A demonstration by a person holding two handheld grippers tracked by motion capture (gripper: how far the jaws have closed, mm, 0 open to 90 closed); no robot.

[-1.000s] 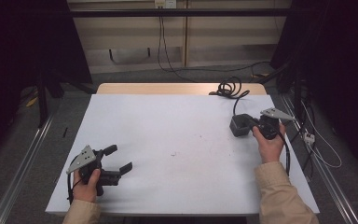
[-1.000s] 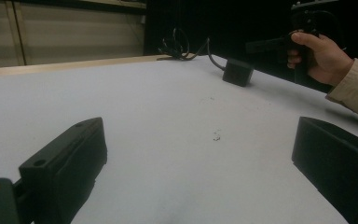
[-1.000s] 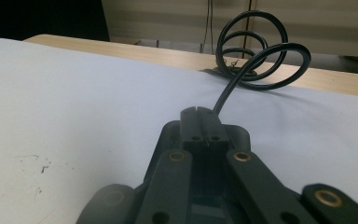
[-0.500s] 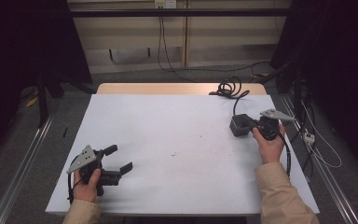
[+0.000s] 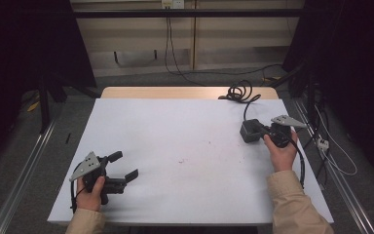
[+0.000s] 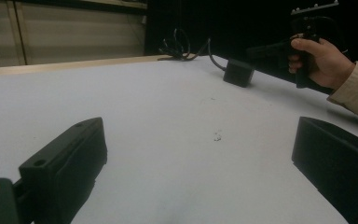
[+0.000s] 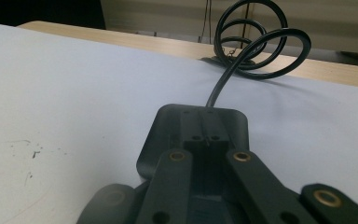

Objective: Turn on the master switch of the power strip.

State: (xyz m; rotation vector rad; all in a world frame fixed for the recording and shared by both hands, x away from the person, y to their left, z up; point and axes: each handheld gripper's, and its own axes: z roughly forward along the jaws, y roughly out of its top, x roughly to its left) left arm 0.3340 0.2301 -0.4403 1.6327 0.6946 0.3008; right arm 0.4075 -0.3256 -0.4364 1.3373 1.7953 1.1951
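While right tool [image 5: 257,131] sits clenched against black adapter block [image 5: 250,130] at counter's [image 5: 185,126] right side, grasp step looks underway; left tool [image 5: 124,167] released, empty, near front-left; next: lift block clear, mind coiled cable [image 7: 254,39].

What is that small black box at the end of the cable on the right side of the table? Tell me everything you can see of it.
The black box is a small, matte, plastic-looking block with rounded corners, like a power adapter. It lies flat on the white table top, toward its right edge. A thick black cable leaves its far side and runs to a loose coil near the table's far edge. The right gripper meets it with jaws close together; whether they pinch it is unclear.
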